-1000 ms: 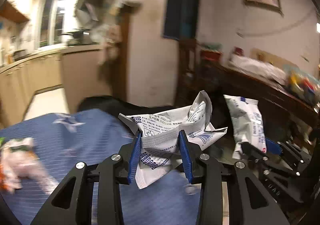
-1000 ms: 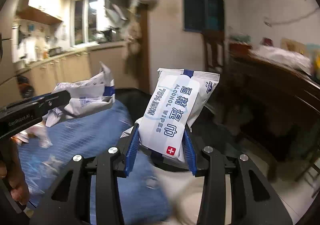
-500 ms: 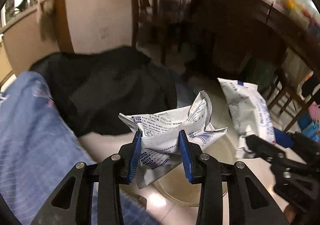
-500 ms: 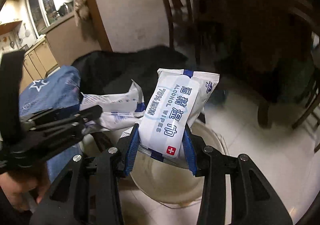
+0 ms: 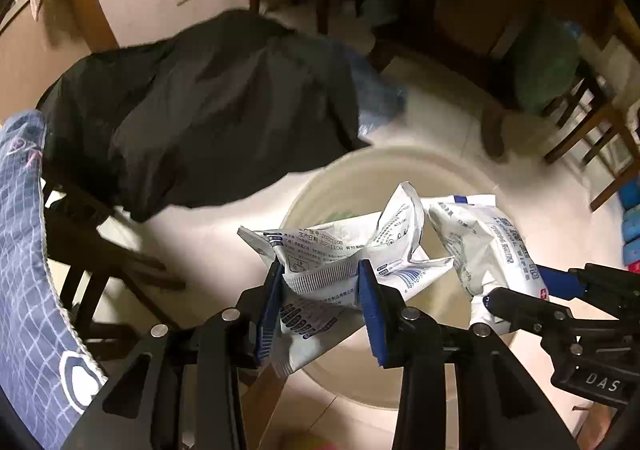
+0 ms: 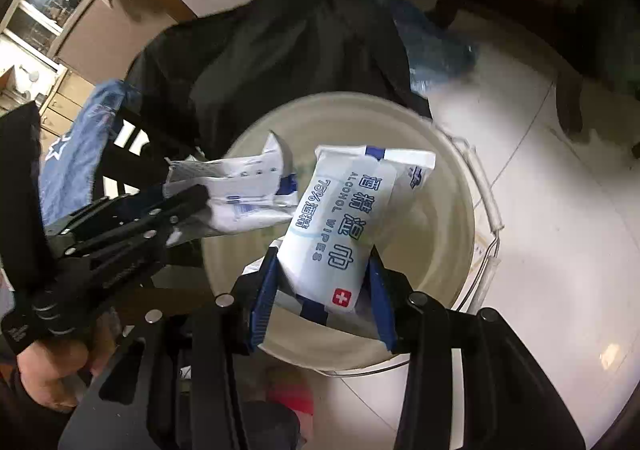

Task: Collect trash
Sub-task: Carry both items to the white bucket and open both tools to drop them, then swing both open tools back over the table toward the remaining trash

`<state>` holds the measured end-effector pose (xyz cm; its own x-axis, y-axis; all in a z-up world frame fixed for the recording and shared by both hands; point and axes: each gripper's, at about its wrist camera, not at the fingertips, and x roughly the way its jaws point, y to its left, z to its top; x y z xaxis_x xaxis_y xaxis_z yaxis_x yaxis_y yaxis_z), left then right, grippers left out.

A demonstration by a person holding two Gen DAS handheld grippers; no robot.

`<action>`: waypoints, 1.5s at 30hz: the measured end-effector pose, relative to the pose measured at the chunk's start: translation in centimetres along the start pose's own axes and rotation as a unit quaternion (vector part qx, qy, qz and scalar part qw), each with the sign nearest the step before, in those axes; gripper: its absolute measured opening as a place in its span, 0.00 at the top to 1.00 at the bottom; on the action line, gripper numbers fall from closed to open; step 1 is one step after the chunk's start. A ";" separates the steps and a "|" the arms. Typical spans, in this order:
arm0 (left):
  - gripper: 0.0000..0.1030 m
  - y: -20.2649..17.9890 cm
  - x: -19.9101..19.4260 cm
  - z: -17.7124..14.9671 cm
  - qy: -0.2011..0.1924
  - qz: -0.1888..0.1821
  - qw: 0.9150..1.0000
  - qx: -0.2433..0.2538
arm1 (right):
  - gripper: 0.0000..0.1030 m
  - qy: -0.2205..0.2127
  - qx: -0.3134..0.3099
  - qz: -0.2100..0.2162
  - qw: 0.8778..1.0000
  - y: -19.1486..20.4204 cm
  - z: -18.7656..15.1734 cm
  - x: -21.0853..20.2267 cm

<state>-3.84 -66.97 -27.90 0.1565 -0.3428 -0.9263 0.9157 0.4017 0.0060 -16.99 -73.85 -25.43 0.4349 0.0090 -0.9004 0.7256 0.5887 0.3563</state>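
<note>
My left gripper [image 5: 322,282] is shut on a crumpled white wrapper [image 5: 340,250] with blue print, held over a round cream bucket [image 5: 352,178] on the floor. My right gripper [image 6: 324,270] is shut on a white and blue alcohol wipes pack [image 6: 344,222], also above the bucket [image 6: 452,186]. In the left wrist view the wipes pack [image 5: 492,242] and the right gripper [image 5: 516,302] appear at the right. In the right wrist view the wrapper [image 6: 244,190] and the left gripper [image 6: 168,202] sit at the left. The bucket's inside looks pale; a greenish patch shows at its bottom.
A black jacket [image 5: 208,102] drapes over a chair beside the bucket. A blue patterned cloth [image 5: 24,270] lies at the left. Dark wooden chair and table legs [image 5: 492,130] stand on the pale tiled floor [image 6: 560,210] behind. A hand [image 6: 44,370] grips the left tool.
Both grippers have tipped downward and dropped from room level toward the floor, so the bucket now lies under the wrapper and the wipes pack. Both grips stay unchanged.
</note>
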 end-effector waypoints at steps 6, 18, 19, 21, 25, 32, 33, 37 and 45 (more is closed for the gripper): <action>0.61 -1.5 1.5 -0.4 0.024 0.028 0.999 0.009 | 0.60 0.018 0.016 -0.001 1.000 -2.0 -0.7 2.0; 0.57 -1.9 2.5 -0.5 0.044 0.035 0.998 0.017 | 0.56 0.023 0.012 -0.007 1.000 -2.2 -0.5 2.9; 0.57 -1.9 2.5 -0.5 0.044 0.033 0.998 0.016 | 0.54 0.022 0.013 -0.006 1.000 -2.1 -0.5 2.9; 0.56 -1.7 2.4 -0.5 0.042 0.031 0.999 0.014 | 0.52 0.015 0.014 -0.008 1.000 -2.1 -0.6 2.7; 0.55 -1.4 1.9 -0.6 0.037 0.023 0.999 0.011 | 0.51 0.002 0.020 -0.005 1.000 -2.1 -0.5 2.0; 0.55 -1.5 -4.3 -0.6 -0.033 -0.012 0.999 0.016 | 0.51 -0.110 -0.015 -0.040 0.993 0.7 -1.1 -3.1; 0.55 -1.3 -6.8 -0.8 -0.062 -0.021 0.998 0.019 | 0.49 -0.151 -0.030 -0.053 0.987 1.9 -1.5 -4.9; 0.47 1.4 -16.5 -3.1 -0.172 -0.023 0.985 0.017 | 0.35 -0.270 -0.083 -0.069 0.957 6.6 -3.3 -10.3; 0.30 15.5 -32.1 -12.8 -0.309 0.075 0.943 -0.094 | 0.26 -0.365 -0.229 0.024 0.902 19.4 -7.0 -15.6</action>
<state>0.59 -38.84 -2.86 0.5187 -0.6767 -0.5225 0.7934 0.6086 -0.0006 -13.42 -56.88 -6.20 0.8166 -0.3930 -0.4227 0.4731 0.8753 0.1001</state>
